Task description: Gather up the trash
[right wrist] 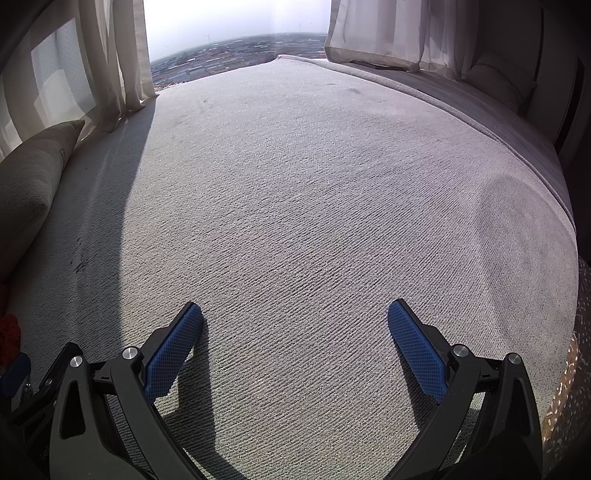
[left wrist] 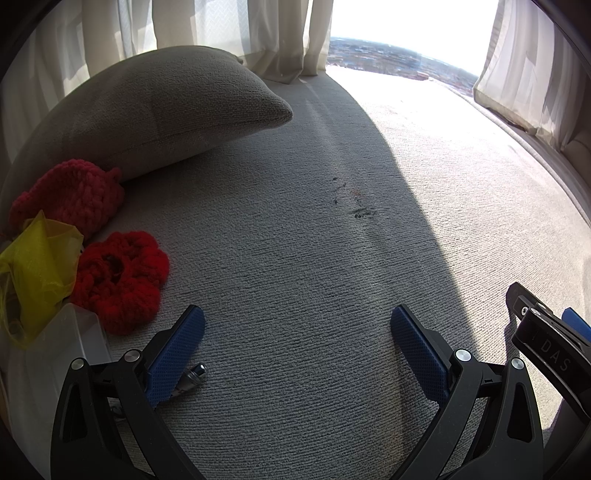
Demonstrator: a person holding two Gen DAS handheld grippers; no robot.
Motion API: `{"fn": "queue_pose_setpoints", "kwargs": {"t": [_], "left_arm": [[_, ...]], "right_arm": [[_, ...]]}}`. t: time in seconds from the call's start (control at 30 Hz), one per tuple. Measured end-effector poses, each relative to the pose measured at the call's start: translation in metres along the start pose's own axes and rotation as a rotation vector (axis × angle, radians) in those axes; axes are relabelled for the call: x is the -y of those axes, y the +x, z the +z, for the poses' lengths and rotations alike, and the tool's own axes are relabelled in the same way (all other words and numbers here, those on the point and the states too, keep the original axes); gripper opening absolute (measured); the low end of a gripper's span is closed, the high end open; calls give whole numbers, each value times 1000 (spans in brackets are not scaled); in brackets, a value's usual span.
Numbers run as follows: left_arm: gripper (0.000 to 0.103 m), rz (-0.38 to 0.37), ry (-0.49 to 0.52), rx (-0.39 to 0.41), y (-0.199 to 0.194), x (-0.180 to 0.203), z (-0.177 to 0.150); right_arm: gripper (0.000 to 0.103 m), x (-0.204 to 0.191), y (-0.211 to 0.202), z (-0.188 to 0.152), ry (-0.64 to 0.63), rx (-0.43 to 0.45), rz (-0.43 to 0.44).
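My left gripper (left wrist: pixel 297 325) is open and empty, low over a grey woven cushion surface (left wrist: pixel 295 258). A crumpled yellow plastic bag (left wrist: pixel 35 269) lies at the far left, beside two red crocheted pieces (left wrist: pixel 120 275) (left wrist: pixel 70 197). A small metal cylindrical part (left wrist: pixel 190 380) lies just behind the left finger. A clear plastic box (left wrist: pixel 74 339) sits at the lower left. My right gripper (right wrist: pixel 295 321) is open and empty over the bare cushion (right wrist: pixel 314 203). Its black frame also shows at the right edge of the left wrist view (left wrist: pixel 546 332).
A grey pillow (left wrist: pixel 147 110) lies at the back left; it also shows in the right wrist view (right wrist: pixel 29 184). Cream curtains (left wrist: pixel 280 33) hang along the window behind. Dark smudges (left wrist: pixel 354 199) mark the cushion. The cushion's rounded edge (right wrist: pixel 546 177) drops off at the right.
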State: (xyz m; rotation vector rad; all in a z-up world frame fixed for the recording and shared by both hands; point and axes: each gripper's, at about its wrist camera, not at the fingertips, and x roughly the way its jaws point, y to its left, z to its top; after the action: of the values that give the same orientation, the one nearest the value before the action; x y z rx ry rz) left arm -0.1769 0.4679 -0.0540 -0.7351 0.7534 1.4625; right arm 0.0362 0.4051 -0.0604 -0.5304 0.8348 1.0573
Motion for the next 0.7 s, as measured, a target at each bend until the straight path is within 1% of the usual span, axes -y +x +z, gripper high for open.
{"fn": "queue_pose_setpoints", "kwargs": {"t": [0.7], "left_arm": [[98, 0, 0, 0, 0, 0, 0]], "right_arm": [[100, -2, 2, 2, -1, -1, 1]]}}
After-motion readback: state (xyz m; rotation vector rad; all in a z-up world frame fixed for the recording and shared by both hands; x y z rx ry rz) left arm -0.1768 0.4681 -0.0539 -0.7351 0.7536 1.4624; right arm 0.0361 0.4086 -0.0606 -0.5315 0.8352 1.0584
